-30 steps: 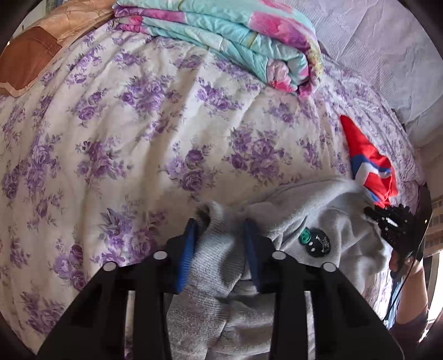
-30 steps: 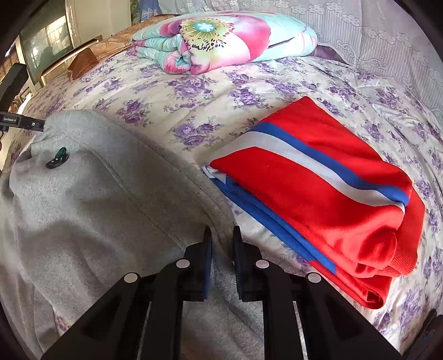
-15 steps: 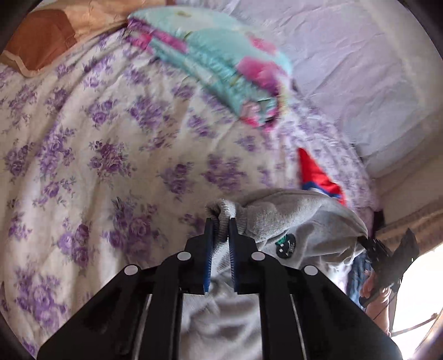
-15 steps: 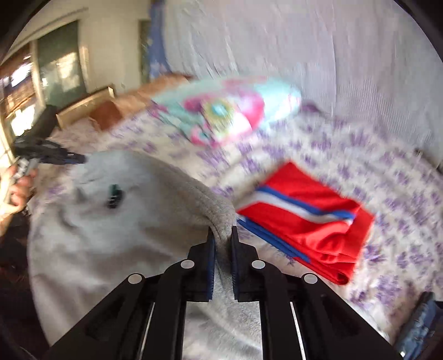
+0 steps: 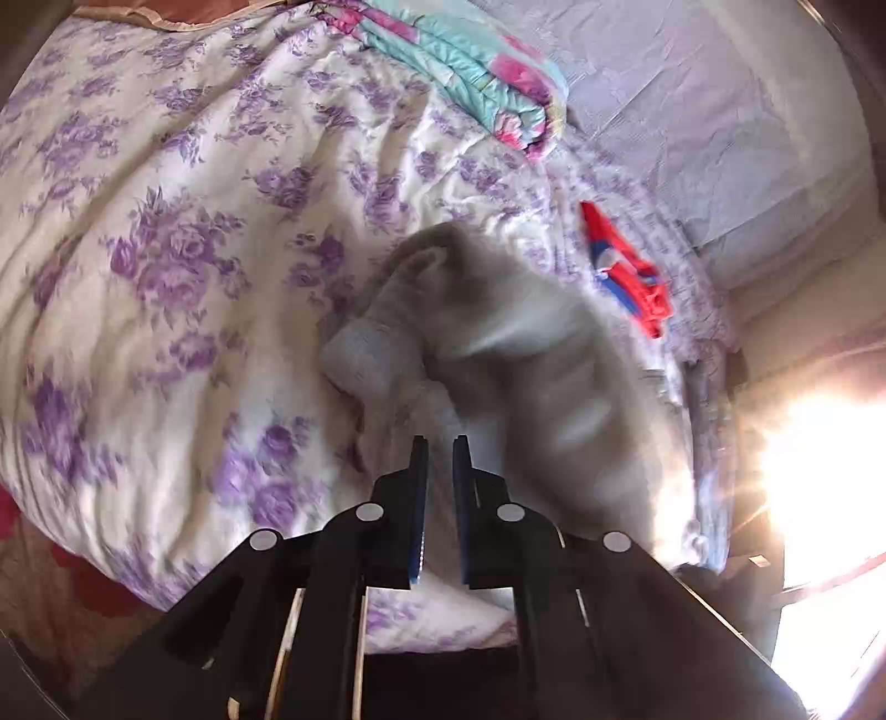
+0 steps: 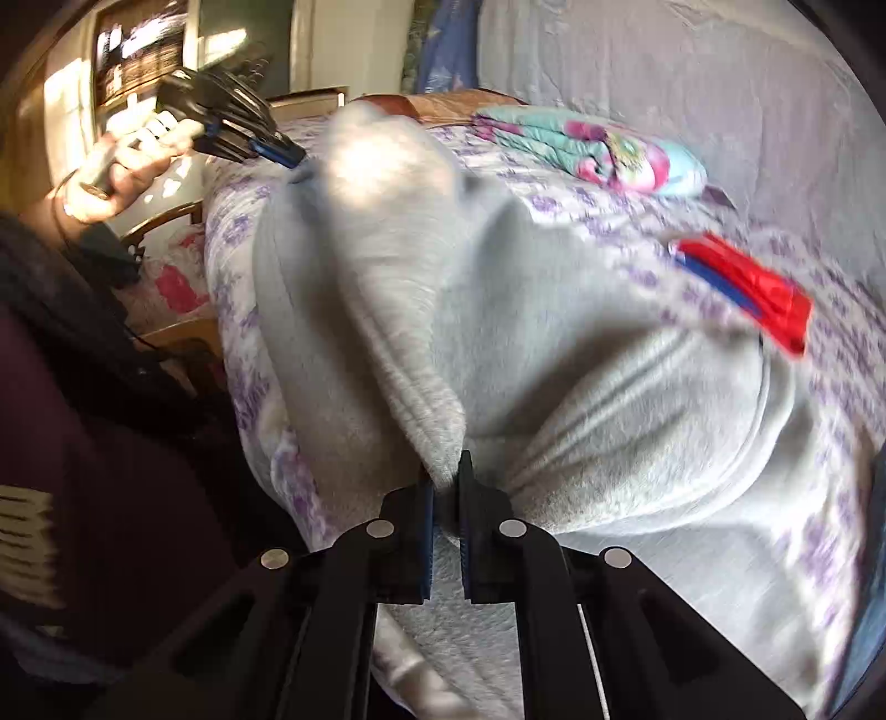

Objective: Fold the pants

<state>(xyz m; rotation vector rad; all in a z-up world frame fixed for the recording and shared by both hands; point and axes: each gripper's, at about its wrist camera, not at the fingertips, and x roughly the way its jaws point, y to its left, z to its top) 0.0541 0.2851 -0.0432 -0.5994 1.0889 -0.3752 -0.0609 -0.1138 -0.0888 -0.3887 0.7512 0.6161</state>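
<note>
Grey pants [image 6: 554, 343]: soft knit fabric, lifted and stretched above floral bedspread [image 5: 183, 232], draped in a broad sagging span with folds running toward both held edges; motion-blurred in both views. Ribbed cuff [image 5: 365, 354] on the side of the pants toward the bedspread's middle, hanging loose. Right gripper [image 6: 444, 487]: clamped on a thick seamed edge of the pants, blue pads pressed together on the cloth. Left gripper [image 5: 437, 459]: seen in the right wrist view [image 6: 277, 152] pinching the far upper corner of the pants, held by left hand [image 6: 127, 160]; in its own view, fingers nearly together with grey cloth between and beyond them. Folded red garment [image 6: 747, 288] with blue and white stripes: on the bedspread just beyond the pants, apart from them. Folded quilt [image 6: 598, 149], turquoise and pink flower print: farther beyond the pants, on the bedspread near wall hanging [image 6: 664, 61]. Orange-brown pillow [image 5: 183, 11]: at the bedspread's far edge, well apart from the pants. Window glare [image 5: 819, 459]: bright, to the side of the pants opposite the cuff.
</note>
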